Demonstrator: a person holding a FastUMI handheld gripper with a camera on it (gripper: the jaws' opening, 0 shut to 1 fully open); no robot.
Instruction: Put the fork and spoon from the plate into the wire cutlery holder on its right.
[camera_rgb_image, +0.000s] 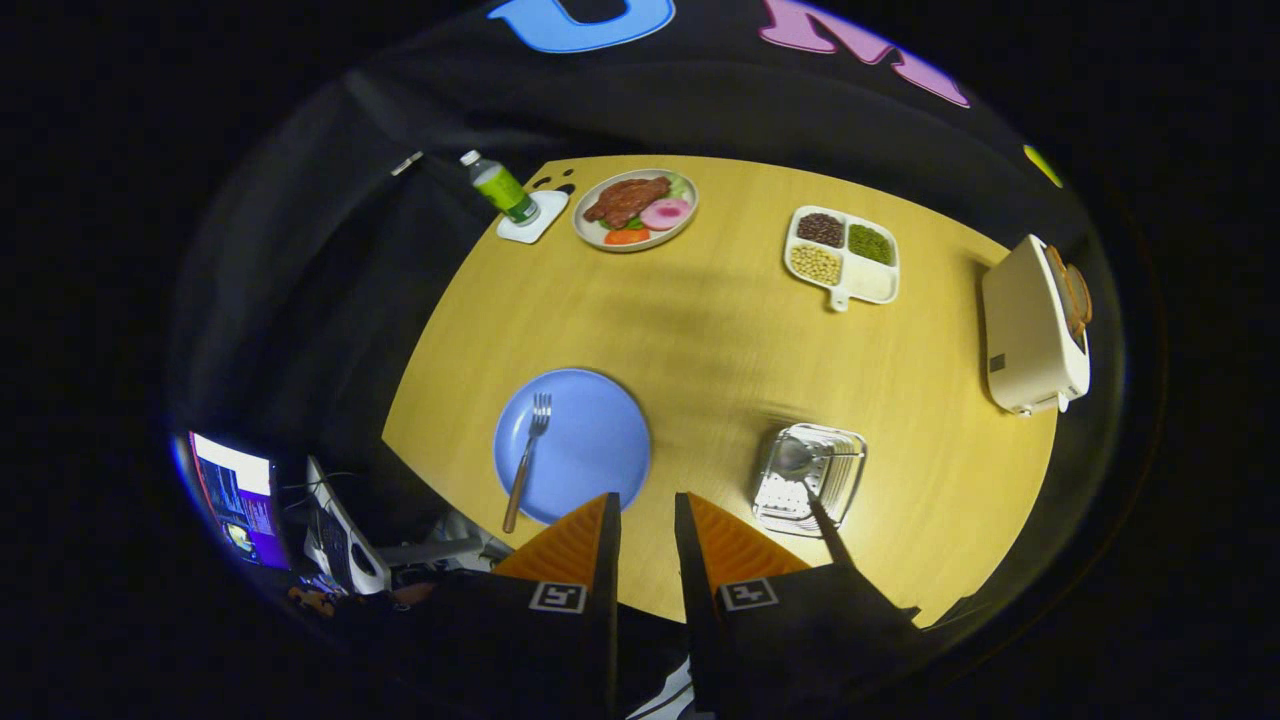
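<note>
A blue plate (585, 440) lies on the wooden table, just ahead and to the left of my fingers. A fork (527, 457) with a wooden handle rests on its left side, handle hanging past the plate's near rim. To the right of the plate stands the wire cutlery holder (812, 475). A spoon (805, 470) lies in it, bowl at the far side and dark handle sticking out towards me. My gripper (647, 508) hovers high above the table's near edge, between plate and holder. Its fingers stand a little apart with nothing between them.
At the far side of the table (720, 340) are a plate of food (635, 208), a green bottle (500, 187) on a white coaster and a divided white dish of beans (842, 255). A white toaster (1035, 325) stands at the right edge. A lit screen (240, 500) sits below left.
</note>
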